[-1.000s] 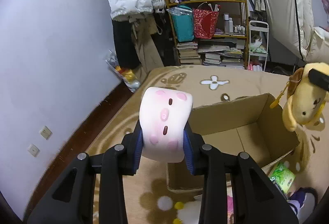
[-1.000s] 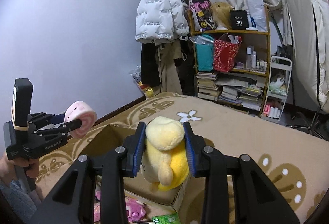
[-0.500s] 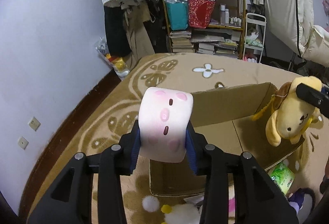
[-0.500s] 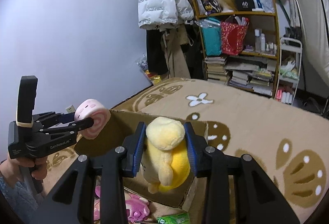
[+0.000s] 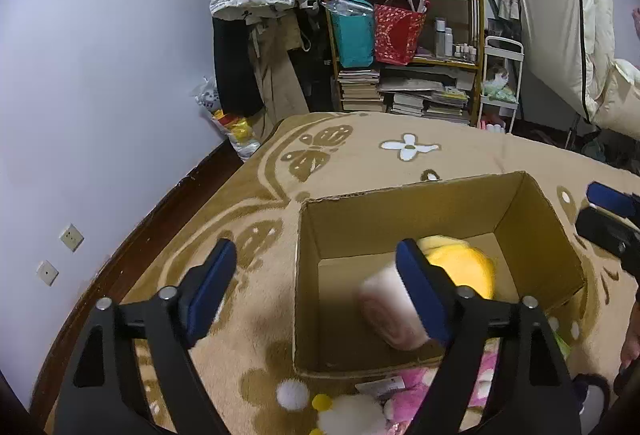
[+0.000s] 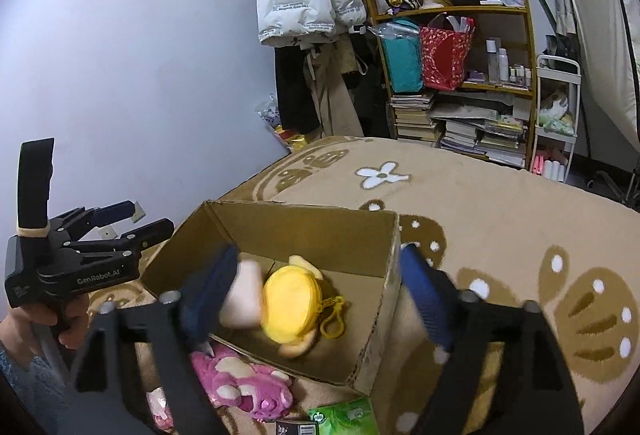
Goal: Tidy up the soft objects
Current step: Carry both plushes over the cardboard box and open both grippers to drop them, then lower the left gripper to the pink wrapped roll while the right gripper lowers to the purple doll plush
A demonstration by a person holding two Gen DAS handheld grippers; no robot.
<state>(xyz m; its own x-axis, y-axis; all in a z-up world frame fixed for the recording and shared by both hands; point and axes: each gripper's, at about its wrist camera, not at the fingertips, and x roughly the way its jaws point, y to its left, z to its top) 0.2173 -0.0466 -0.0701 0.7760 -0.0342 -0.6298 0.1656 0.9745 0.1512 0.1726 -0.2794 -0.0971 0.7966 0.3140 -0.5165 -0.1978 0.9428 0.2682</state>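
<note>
Lying under everything you see is the tan rug [image 5: 360, 155], and on it stands the open cardboard box [image 5: 404, 211]. Both toys are inside the box: the yellow plush [image 6: 288, 295] lies on the box floor with its clip ring showing, and the pink roll [image 5: 390, 311], blurred in both views, sits just beside it, touching or nearly so.

Your left gripper [image 5: 316, 291] has just been opening; its jaws now stand wide with nothing between them, one blue pad over the rug and the other in front of the pink roll. Your right gripper [image 6: 316, 295] has likewise just been opening and is empty, its jaws spread across the box mouth, with the yellow plush seen below between them but not pressed.

Only your right view shows the whole left gripper from the side, held by your hand [image 6: 60, 323] at the box's edge, with its fingers apart. It also shows a pink plush [image 6: 240, 383] and a green pack [image 6: 348, 417] on the rug outside the near box wall. Your left view shows only the tips of the right gripper at the frame's edge, plus a white pom-pom [image 5: 292, 393] on the rug.
</note>
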